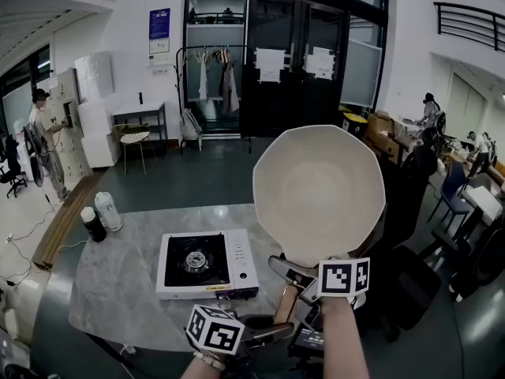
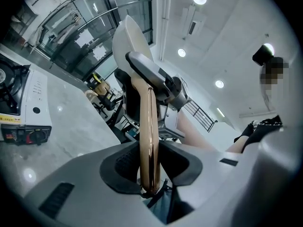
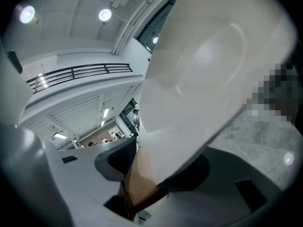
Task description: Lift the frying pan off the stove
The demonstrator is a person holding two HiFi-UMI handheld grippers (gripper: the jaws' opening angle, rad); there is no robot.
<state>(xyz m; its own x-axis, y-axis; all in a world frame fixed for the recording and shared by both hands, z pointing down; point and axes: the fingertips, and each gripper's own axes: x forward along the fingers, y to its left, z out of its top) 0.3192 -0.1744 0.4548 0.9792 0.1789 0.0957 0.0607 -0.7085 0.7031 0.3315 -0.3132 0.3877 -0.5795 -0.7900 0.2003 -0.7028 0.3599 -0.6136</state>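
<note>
Head view: frying pan, held aloft right of stove, shows only its pale interior. Gripper views: left gripper and right gripper both clamp its handle.

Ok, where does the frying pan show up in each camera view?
Head view: the frying pan is raised, right of centre, its broad face towards the camera.
Left gripper view: upper centre, seen edge-on.
Right gripper view: it fills the upper right.
Shared landmark: its wooden handle, running down from the pan in every view.
</note>
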